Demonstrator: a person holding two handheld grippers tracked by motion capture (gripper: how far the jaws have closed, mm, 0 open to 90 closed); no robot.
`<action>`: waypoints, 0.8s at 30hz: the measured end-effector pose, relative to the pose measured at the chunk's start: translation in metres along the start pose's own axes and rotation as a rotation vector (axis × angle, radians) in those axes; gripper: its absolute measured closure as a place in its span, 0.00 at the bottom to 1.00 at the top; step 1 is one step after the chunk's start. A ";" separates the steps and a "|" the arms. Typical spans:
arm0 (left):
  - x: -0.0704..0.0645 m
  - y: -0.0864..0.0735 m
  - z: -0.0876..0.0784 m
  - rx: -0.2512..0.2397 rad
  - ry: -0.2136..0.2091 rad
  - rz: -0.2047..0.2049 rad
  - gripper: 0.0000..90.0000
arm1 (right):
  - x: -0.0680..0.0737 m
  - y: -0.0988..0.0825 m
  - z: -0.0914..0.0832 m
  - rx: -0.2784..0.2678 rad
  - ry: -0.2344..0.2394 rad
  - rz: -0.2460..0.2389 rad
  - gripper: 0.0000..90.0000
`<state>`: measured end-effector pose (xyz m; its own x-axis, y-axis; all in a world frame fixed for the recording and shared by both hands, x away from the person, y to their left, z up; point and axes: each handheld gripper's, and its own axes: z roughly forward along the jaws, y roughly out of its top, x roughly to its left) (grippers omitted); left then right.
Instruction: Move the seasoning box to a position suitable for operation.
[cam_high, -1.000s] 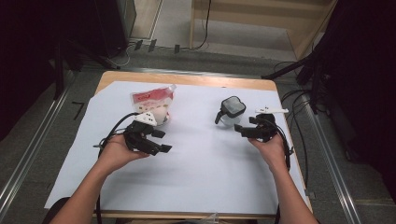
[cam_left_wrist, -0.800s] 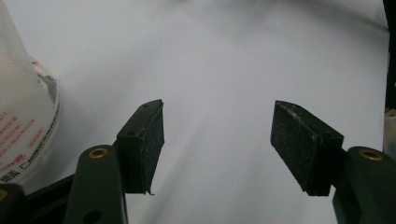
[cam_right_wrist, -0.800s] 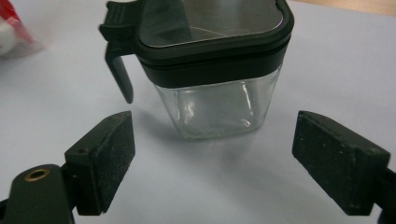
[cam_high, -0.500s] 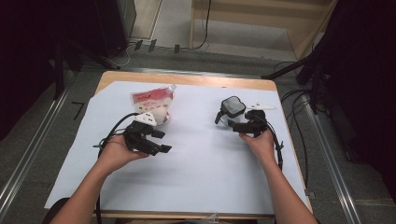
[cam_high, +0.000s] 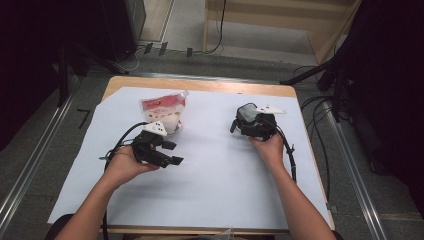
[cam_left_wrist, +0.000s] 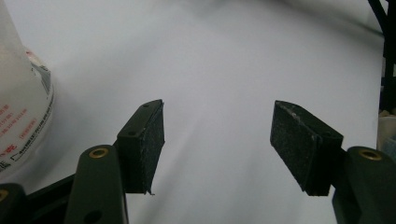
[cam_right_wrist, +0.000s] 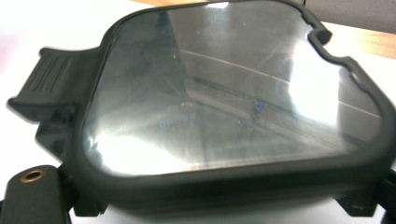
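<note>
1. The right gripper (cam_high: 251, 126) sat in the upper right of the high view, right up against a dark grey, rounded-square plastic lid with a clear shiny window (cam_high: 247, 113).
2. In the right gripper view that lid (cam_right_wrist: 233, 93) took up nearly the whole frame, its ribbed tab at the left edge. Its near rim lay between the fingers, which had just been opening; whether their pads touched it could not be told.
3. The left gripper (cam_high: 167, 154) was held left of centre in the high view, over the white paper sheet (cam_high: 215, 180) covering the bench.
4. Its fingers (cam_left_wrist: 140, 144) stood released, with only white sheet between them.
5. A clear plastic bag with red print (cam_high: 162, 107) lay just above the left gripper.
</note>
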<state>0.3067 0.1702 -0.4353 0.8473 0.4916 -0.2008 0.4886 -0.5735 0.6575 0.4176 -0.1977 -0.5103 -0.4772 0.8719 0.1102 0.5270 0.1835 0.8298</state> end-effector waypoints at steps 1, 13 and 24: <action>0.000 0.000 0.000 -0.001 -0.007 -0.004 0.40 | 0.000 0.000 0.002 -0.002 -0.005 0.000 0.13; -0.002 -0.002 0.001 0.005 -0.005 -0.002 0.40 | 0.003 -0.002 0.011 -0.040 -0.027 0.008 0.15; -0.002 0.000 0.003 0.001 -0.008 -0.005 0.40 | 0.003 0.004 0.002 -0.046 -0.008 0.049 0.16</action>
<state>0.3059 0.1674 -0.4375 0.8465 0.4891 -0.2103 0.4932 -0.5716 0.6557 0.4198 -0.1929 -0.5074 -0.4458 0.8830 0.1466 0.5166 0.1201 0.8478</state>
